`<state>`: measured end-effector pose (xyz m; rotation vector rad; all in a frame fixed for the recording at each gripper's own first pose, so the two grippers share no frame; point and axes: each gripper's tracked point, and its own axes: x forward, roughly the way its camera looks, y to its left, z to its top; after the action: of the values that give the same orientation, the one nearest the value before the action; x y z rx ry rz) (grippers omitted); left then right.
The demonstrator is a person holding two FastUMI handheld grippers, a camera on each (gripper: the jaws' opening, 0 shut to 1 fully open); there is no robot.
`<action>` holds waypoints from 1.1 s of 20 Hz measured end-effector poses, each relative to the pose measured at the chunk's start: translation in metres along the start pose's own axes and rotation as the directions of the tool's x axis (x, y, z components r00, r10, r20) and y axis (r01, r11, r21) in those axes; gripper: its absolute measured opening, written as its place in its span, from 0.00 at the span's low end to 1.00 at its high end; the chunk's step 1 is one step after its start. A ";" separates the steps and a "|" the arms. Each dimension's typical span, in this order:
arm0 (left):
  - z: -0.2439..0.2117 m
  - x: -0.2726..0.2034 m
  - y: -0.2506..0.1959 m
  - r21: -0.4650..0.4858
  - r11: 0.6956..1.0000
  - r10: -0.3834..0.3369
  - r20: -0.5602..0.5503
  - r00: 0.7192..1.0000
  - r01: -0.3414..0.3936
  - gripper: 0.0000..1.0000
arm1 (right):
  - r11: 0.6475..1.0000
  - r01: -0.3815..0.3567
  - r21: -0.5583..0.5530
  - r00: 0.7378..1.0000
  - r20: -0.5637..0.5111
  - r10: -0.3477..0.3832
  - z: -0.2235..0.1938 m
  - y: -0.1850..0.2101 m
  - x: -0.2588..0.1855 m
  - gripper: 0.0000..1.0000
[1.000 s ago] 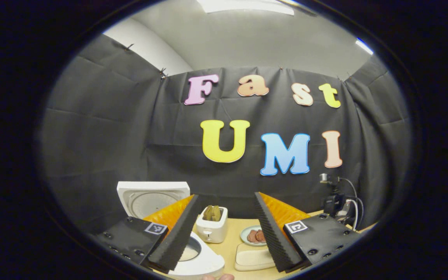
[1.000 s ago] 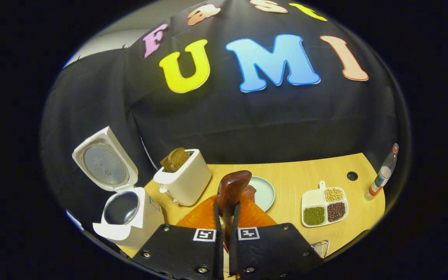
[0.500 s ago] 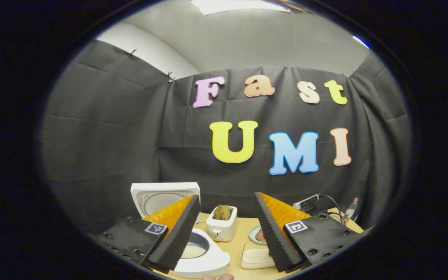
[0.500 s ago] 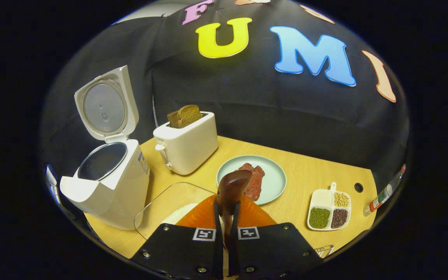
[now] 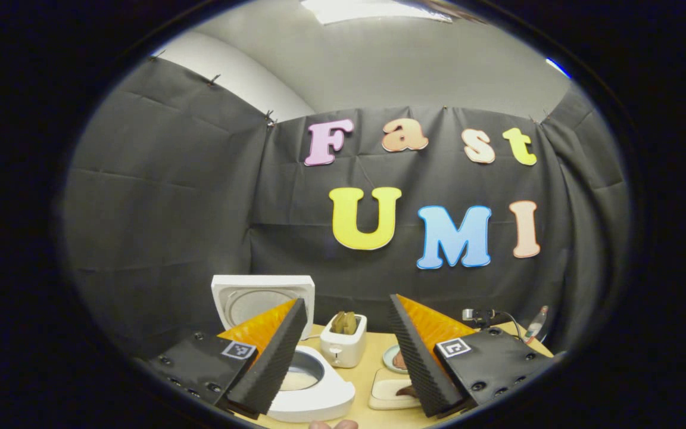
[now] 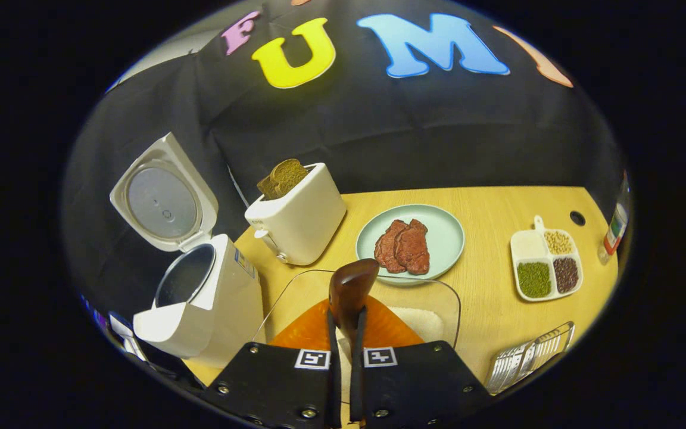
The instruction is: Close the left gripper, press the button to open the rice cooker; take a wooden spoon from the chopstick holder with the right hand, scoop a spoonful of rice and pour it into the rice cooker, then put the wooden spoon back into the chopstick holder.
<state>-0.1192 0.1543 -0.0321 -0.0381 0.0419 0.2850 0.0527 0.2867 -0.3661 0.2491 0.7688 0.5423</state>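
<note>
My right gripper (image 6: pixel 345 316) is shut on the handle of a dark wooden spoon (image 6: pixel 352 286), whose bowl points forward over a clear glass container of white rice (image 6: pixel 423 319). To the left stands the white rice cooker (image 6: pixel 212 304) with its lid (image 6: pixel 161 202) raised and its inner pot bare. My left gripper (image 5: pixel 346 300) is open and holds nothing, above and behind the rice cooker (image 5: pixel 313 387). In the left gripper view the rice container (image 5: pixel 387 393) lies to the right of the cooker.
A white toaster (image 6: pixel 298 214) with bread stands behind the container. Beside it is a pale green plate (image 6: pixel 447 226) with meat slices. A divided dish of beans (image 6: pixel 545 265), a bottle (image 6: pixel 614 229) and a metal wire holder (image 6: pixel 527 357) sit on the right of the wooden table (image 6: pixel 486 205).
My right gripper has swung with the spoon so the rice container now lies right under the spoon. The left gripper has drifted slightly and stays open.
</note>
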 end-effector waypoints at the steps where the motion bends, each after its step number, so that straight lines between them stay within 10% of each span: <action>1: -0.002 0.000 0.000 -0.003 1.000 -0.003 -0.004 1.000 0.003 0.91 | 0.999 -0.004 0.052 1.000 -0.001 0.004 0.000 -0.002 0.001 0.06; 6: -0.003 0.002 -0.007 0.005 0.999 -0.041 -0.003 0.999 0.041 0.91 | 0.897 -0.035 0.441 0.999 0.043 0.018 0.008 -0.031 -0.005 0.06; 11: 0.003 0.012 -0.014 0.018 0.997 -0.075 0.010 0.997 0.075 0.94 | 0.844 -0.062 0.532 0.991 0.133 -0.011 0.036 -0.056 -0.030 0.06; 19: 0.001 0.023 -0.012 0.001 0.997 -0.082 0.016 0.997 0.082 0.91 | 0.560 -0.297 0.773 0.952 0.283 0.113 0.084 -0.034 -0.054 0.06; 22: -0.003 0.026 -0.006 0.018 0.998 -0.061 0.010 0.998 0.061 0.91 | 0.576 -0.338 0.744 0.940 0.302 0.162 0.100 -0.008 -0.052 0.06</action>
<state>-0.0925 0.1562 -0.0358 -0.0200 0.0327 0.2235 0.0963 0.2498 -0.2692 1.2591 0.7361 0.3993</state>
